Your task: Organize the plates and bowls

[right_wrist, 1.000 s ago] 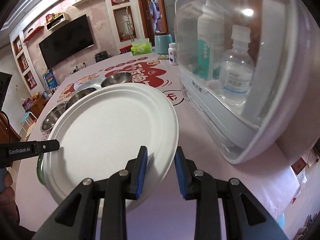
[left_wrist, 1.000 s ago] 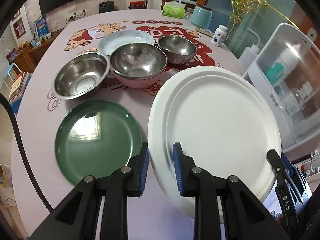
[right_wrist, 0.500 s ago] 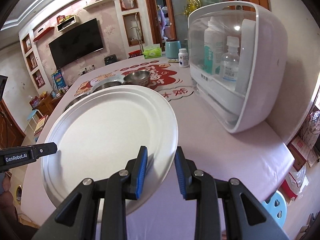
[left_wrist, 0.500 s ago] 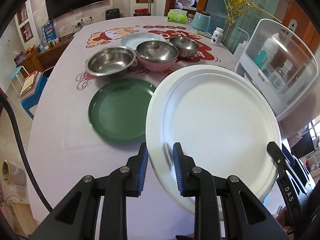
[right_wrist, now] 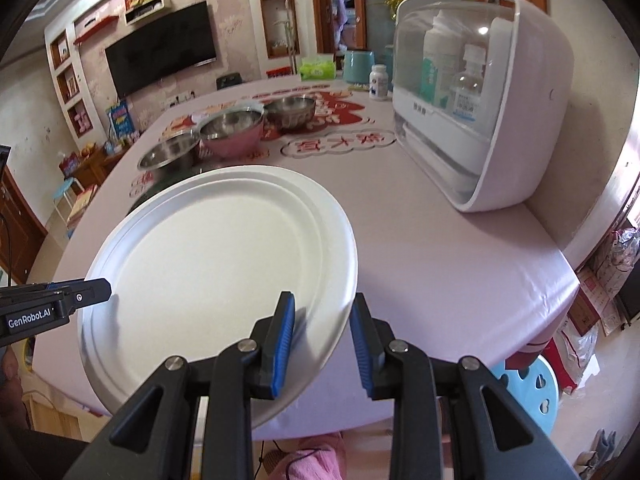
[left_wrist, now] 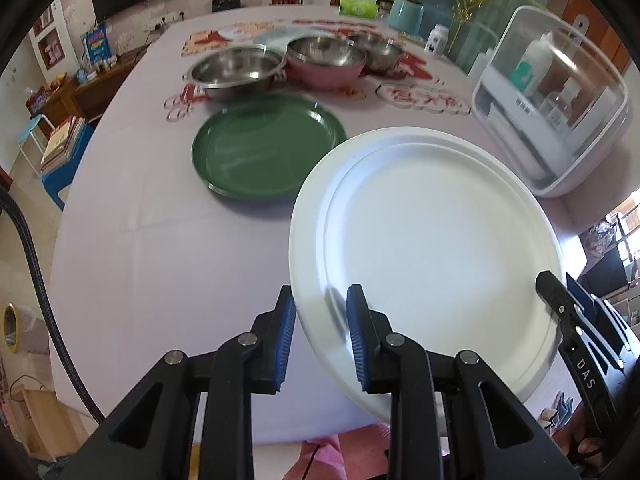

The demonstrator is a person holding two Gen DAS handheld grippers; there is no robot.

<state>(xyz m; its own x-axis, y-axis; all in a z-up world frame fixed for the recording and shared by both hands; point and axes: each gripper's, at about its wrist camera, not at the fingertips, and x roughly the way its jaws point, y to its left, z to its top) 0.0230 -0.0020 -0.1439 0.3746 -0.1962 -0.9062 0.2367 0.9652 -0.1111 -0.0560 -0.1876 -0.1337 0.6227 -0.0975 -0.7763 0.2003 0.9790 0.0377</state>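
Observation:
A large white plate [left_wrist: 432, 240] hangs tilted over the near part of the pink table [left_wrist: 168, 264]. My left gripper [left_wrist: 320, 300] is shut on its left rim. My right gripper [right_wrist: 322, 308] is shut on the right rim of this white plate [right_wrist: 224, 248]. Farther back on the table a green plate [left_wrist: 268, 152] lies flat. Behind it stand a steel bowl [left_wrist: 236, 72], a pink bowl [left_wrist: 326, 62] with a steel inside, and a smaller steel bowl [left_wrist: 378, 50]. A pale plate [left_wrist: 272, 38] lies partly hidden behind the bowls.
A white domed storage box [right_wrist: 480, 100] with bottles inside stands on the table's right side. At the far end are a tissue box [right_wrist: 318, 68], a teal canister [right_wrist: 359, 66] and a pill bottle [right_wrist: 378, 82]. A blue stool [right_wrist: 532, 384] stands below the table's near right corner.
Both grippers have carried the white plate back toward the table's near edge. The bowls and green plate now look farther away, and the storage box has receded in the right wrist view.

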